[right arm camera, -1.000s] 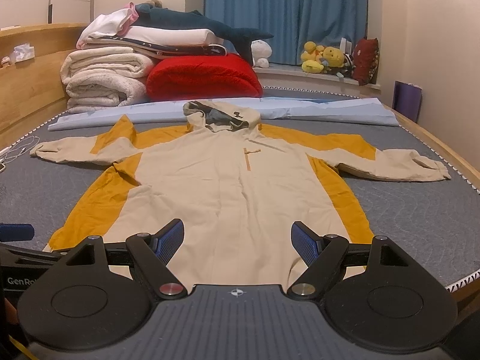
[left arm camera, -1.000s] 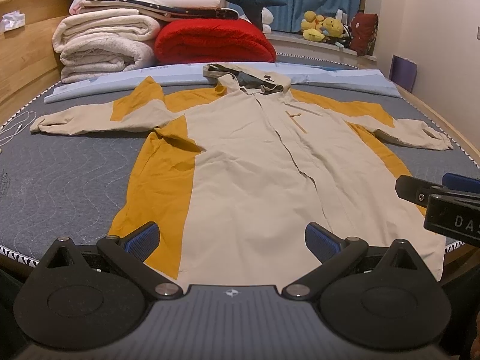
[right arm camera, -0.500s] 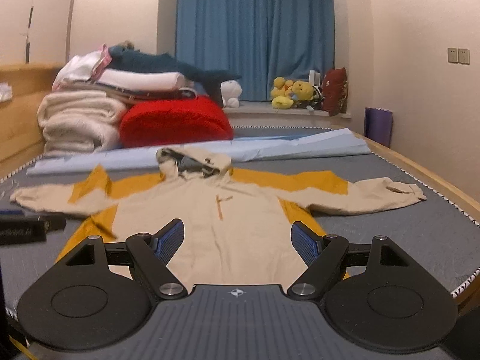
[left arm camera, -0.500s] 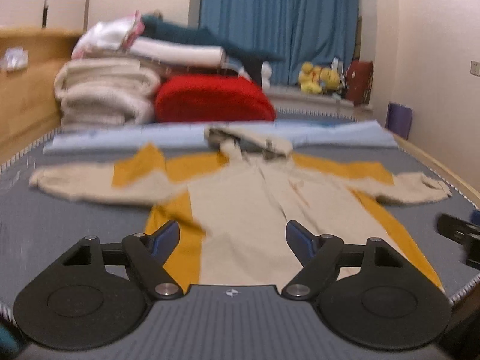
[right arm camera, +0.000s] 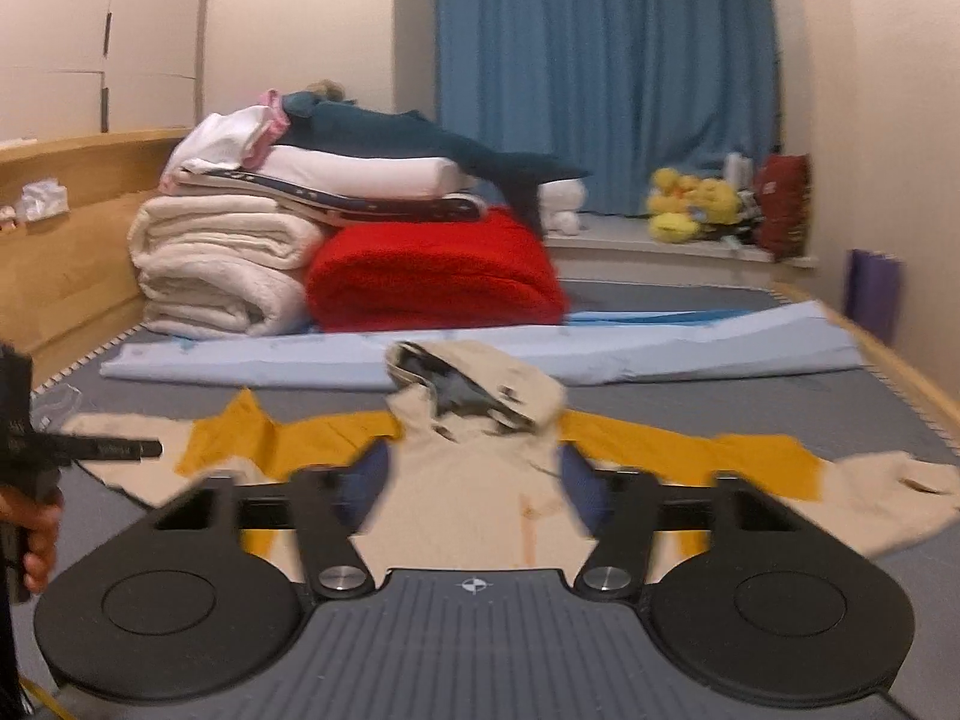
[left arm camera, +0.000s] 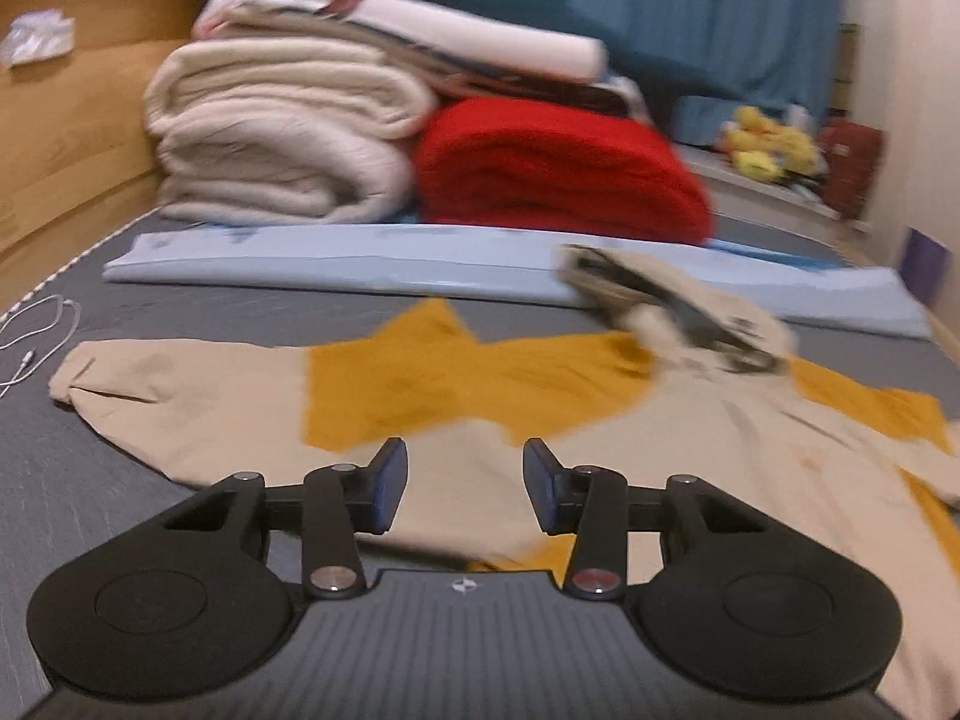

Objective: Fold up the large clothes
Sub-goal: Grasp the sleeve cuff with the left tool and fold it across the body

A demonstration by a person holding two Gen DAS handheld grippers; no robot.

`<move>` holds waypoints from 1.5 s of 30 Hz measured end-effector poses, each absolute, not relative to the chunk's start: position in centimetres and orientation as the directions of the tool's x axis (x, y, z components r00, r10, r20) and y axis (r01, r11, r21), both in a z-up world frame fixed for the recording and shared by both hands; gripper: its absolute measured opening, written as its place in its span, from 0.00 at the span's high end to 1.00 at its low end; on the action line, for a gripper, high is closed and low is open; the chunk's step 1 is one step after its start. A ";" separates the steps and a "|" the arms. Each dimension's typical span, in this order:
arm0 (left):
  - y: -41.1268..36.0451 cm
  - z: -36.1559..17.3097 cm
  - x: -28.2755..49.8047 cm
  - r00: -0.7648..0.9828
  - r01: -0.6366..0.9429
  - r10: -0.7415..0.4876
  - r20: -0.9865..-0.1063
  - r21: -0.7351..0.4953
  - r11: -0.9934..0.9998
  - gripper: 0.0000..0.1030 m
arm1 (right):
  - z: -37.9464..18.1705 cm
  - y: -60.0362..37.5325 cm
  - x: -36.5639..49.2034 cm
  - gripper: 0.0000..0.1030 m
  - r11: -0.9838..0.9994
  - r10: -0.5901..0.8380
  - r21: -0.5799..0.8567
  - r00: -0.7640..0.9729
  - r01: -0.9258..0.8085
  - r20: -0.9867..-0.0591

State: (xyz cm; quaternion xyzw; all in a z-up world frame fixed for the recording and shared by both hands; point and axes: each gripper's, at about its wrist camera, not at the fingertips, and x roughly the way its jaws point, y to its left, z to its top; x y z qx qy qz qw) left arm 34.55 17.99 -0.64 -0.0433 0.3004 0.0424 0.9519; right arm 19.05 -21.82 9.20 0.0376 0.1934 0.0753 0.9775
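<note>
Your left claw (left arm camera: 465,483) stands partly spread, its blue pads (left arm camera: 390,480) apart with nothing between them, hovering over the beige cloth of the hooded jacket (left arm camera: 540,420) near the underarm of its left sleeve (left arm camera: 180,384). Your right claw (right arm camera: 474,480) is spread wider, also empty, its blurred pads (right arm camera: 369,480) framing the jacket's chest just below the hood (right arm camera: 480,384).

The jacket lies flat and face up on the grey mattress (right arm camera: 750,396) of the bed, both sleeves stretched out to the sides, mustard panels across the shoulders. From the right wrist view, your left claw shows as a dark bar at the far left edge, your hand (right arm camera: 36,534) gripping its handle.

Behind the hood, a pale blue sheet (right arm camera: 600,354) runs across the bed. Beyond it sit rolled cream blankets (right arm camera: 216,264), a folded red blanket (right arm camera: 432,276), and a plush shark (right arm camera: 420,144) on top. A white cable (left arm camera: 36,336) lies near the left sleeve's cuff.
</note>
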 end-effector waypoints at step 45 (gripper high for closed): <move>53.0 -11.4 36.0 0.670 -0.743 0.391 -0.631 -0.573 0.347 1.00 | -0.2 -14.7 34.0 0.92 0.925 0.378 0.178 0.757 -0.336 -0.533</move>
